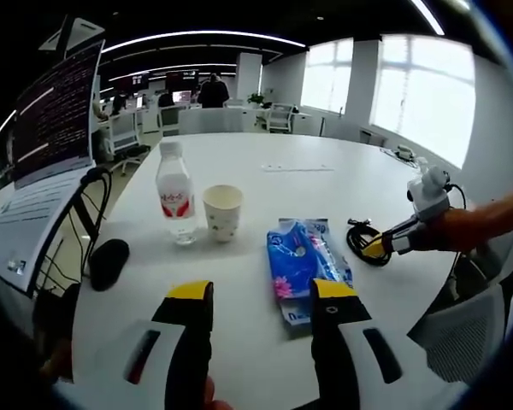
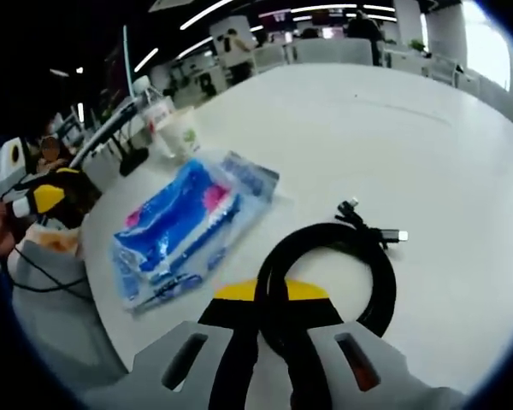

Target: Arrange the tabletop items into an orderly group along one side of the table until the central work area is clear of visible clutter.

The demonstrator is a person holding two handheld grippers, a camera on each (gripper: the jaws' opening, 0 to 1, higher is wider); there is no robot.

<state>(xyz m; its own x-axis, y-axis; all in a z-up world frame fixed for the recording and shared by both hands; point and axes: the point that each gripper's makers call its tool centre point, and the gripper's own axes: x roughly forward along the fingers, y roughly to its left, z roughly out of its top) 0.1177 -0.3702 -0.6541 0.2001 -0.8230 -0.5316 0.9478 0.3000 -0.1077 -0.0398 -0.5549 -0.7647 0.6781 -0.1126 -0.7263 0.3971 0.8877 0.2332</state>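
Coiled black cable (image 2: 329,273) was pinched in the right claw (image 2: 269,312), low over the bench (image 2: 427,154) beside the blue tissue pack (image 2: 184,226). Left claw (image 1: 261,295) hung spread. Best to carry it gently toward the water bottle (image 1: 175,192) and paper cup (image 1: 222,211).

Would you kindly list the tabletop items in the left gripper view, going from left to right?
Black computer mouse → clear plastic water bottle with a red label → white paper cup → blue plastic tissue pack → coiled black cable, held in the right claw.
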